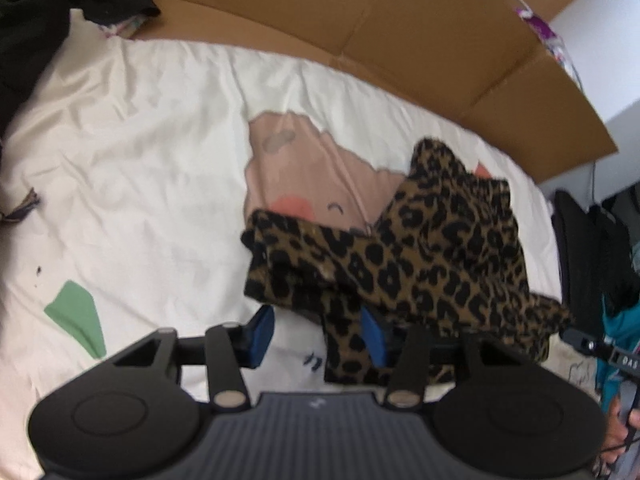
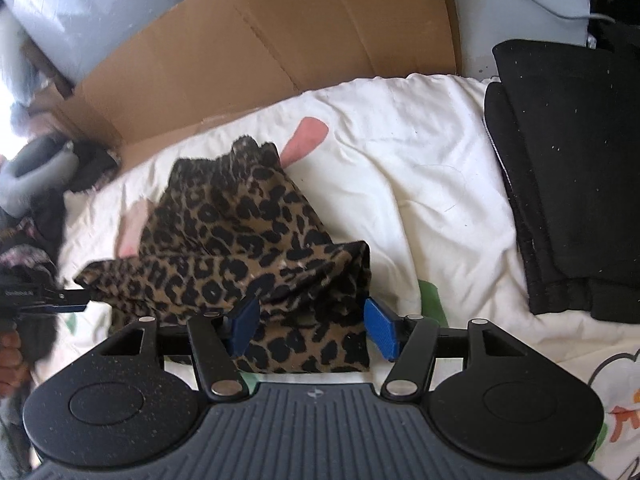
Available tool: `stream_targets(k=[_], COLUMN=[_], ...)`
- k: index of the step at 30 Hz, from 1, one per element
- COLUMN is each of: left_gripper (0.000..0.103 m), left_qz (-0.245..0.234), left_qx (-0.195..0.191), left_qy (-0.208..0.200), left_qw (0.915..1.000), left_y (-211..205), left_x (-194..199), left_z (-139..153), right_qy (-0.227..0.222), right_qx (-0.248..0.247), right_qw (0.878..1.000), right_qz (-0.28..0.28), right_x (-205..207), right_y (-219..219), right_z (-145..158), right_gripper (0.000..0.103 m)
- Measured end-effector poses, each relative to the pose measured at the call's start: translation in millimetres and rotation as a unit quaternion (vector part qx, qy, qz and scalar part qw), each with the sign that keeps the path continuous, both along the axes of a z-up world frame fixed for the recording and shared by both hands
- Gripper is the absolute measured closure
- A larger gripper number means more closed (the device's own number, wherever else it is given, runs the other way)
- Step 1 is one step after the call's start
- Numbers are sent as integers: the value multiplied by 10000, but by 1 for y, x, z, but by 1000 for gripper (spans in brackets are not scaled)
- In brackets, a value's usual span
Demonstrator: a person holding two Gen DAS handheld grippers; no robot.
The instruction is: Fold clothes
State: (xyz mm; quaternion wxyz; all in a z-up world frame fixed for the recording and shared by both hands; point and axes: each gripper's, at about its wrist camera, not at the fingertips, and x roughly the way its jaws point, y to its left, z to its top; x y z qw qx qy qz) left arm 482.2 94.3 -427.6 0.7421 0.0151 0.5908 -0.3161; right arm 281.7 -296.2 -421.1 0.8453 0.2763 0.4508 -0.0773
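A leopard cloth [image 1: 420, 256] lies bunched up on a white bed cover [image 1: 152, 168], over a pink patch [image 1: 304, 168].

In the left view, the cloth sits from the middle out to 4 o'clock. The left gripper [image 1: 318, 334] is spread wide. One blue pad [image 1: 260, 334] is over bare cover, and the other touches the cloth's edge.

In the right view, the cloth fills the middle toward 9 o'clock. The right gripper [image 2: 316, 328] is wide open too, with a flap of cloth between its pads [image 2: 382, 328], not pinched.

Brown cardboard [image 2: 256, 44] stands at 12 o'clock. Folded black clothes [image 2: 572, 176] lie at 3 o'clock.
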Motion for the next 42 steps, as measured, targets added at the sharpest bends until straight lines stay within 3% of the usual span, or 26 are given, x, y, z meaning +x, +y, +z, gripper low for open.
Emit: stream_targets(k=[2,6,19,32,35,39,42], left_gripper=[55,57,59,60,60,60,60], left_qz=[-125,-295,-459,-367,-164,91,18], left_qx=[98,301,579,-408,-612,-703,-683], left_qy=[-21,-122,-345,-443,-449,-578,-673], left_qw=[9999,9990,9967,9975,9970,9958,9954], left_y=[-2,-7,-26,-29,-34,-41,-42], left_x=[-4,-9,-11,9,18,26,26], left_z=[-5,-14,-37,-7,-2,4,6], right_qy=[56,152,563,219,142,18,-57], right_qx=[-89,-217,-736,-841,-871,-823,-840], right_qw=[9999,9994,9933,9926,9927,9952,9956], right_qz=[88,243,685,848,826,534,407], right_x=[0,1,21,52,61,63,56], right_y=[5,14,33,22,15,6,4], right_z=[-2,-6,-31,-14,-7,3,8], right_gripper=[53,63,65,65,65,65,65])
